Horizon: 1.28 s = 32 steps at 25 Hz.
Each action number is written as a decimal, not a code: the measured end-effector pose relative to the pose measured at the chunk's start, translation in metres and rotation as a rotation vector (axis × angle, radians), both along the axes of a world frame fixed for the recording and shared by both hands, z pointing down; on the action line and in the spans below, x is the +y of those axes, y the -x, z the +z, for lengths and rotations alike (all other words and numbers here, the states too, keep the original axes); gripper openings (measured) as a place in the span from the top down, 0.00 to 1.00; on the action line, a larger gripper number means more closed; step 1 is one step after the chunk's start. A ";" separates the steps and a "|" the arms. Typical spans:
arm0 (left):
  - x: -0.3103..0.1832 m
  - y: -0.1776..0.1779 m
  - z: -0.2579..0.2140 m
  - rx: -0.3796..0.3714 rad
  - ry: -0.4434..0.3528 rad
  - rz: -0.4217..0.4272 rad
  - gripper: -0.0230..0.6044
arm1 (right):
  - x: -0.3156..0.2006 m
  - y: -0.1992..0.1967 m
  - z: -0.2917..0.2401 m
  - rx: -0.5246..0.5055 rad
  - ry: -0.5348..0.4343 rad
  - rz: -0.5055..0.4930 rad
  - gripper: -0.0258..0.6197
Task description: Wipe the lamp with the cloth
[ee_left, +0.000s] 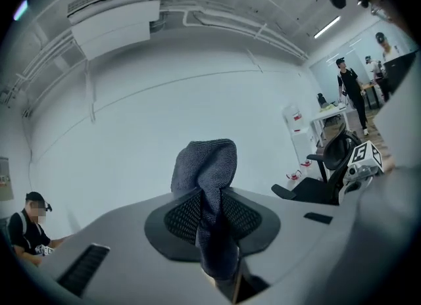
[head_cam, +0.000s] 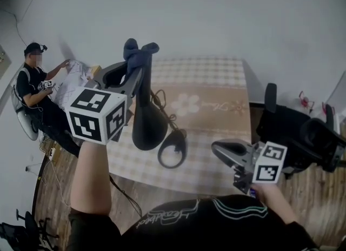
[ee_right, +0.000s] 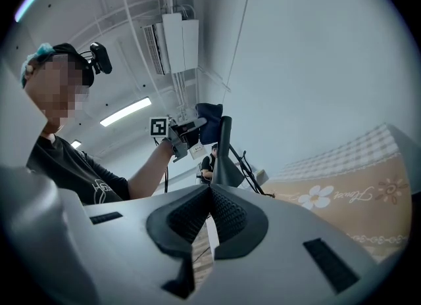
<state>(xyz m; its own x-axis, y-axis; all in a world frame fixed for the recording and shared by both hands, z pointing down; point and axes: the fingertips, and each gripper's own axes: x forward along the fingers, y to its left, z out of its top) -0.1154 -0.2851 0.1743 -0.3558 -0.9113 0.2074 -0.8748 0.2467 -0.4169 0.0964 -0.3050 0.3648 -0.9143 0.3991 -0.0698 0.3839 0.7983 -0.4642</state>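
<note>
You had two grippers in play. Your left gripper [head_cam: 128, 71] was raised over the table with its jaws clamped on the one dark blue knitted cloth [head_cam: 138, 53]. The left gripper view showed the cloth [ee_left: 206, 169] pinched between the ribbed pads and bunched up above them. Your right gripper [head_cam: 219, 149] hung lower, near your body at the table's near edge. Its jaws were pressed together with nothing between them, as the right gripper view [ee_right: 210, 200] made plain.

There was one lamp [head_cam: 148, 121], black, with a slim stem and a flared cone-shaped body, standing on the table just beside your left gripper. A black loop [head_cam: 173, 151] and a thin black cable [head_cam: 162, 104] lay next to it (the loop may have been part of the lamp, but that was hard to tell). From the right gripper view, the cloth [ee_right: 209, 114] sat just beside the top of the lamp's stem [ee_right: 225, 136]. Whether they touched was not clear.

The single table [head_cam: 216, 79] was covered with a pale checked tablecloth, crossed by a beige band printed with one white flower [head_cam: 186, 104]. One black office chair [head_cam: 289, 128] stood to its right. The walls were plain pale grey and the floor was wood plank. One person [head_cam: 33, 85] in a dark cap sat by the wall at the far left. An air-conditioning unit [ee_left: 115, 21] hung high on the wall under strip lights, and two people [ee_left: 350, 87] stood in the distance.
</note>
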 end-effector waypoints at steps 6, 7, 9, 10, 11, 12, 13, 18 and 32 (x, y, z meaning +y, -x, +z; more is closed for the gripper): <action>-0.019 0.004 0.022 0.031 0.063 -0.011 0.85 | -0.010 -0.013 0.008 -0.001 0.013 0.031 0.94; -0.021 0.003 0.025 0.035 0.069 -0.012 0.85 | -0.011 -0.015 0.009 -0.002 0.015 0.037 0.94; -0.025 0.002 0.031 0.041 0.086 -0.015 0.85 | -0.013 -0.018 0.011 -0.002 0.018 0.045 0.94; -0.026 0.001 0.035 0.043 0.097 -0.017 0.85 | -0.014 -0.019 0.012 -0.003 0.019 0.047 0.94; -0.028 0.001 0.038 0.043 0.107 -0.018 0.85 | -0.014 -0.020 0.012 -0.004 0.019 0.049 0.94; -0.029 0.000 0.041 0.043 0.117 -0.019 0.85 | -0.014 -0.020 0.012 -0.005 0.020 0.051 0.94; -0.030 -0.001 0.044 0.043 0.125 -0.020 0.85 | -0.013 -0.021 0.012 -0.006 0.021 0.053 0.94; -0.033 -0.004 0.061 0.049 0.161 -0.031 0.85 | -0.011 -0.025 0.012 -0.007 0.022 0.056 0.94; -0.029 -0.017 0.115 0.064 0.273 -0.083 0.85 | -0.008 -0.030 0.016 -0.019 0.025 0.047 0.94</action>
<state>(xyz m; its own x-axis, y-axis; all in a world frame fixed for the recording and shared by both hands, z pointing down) -0.0982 -0.3138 0.2889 -0.4052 -0.7871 0.4650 -0.8829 0.2051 -0.4223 0.1263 -0.3126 0.3806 -0.9305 0.3533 -0.0972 0.3551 0.8038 -0.4773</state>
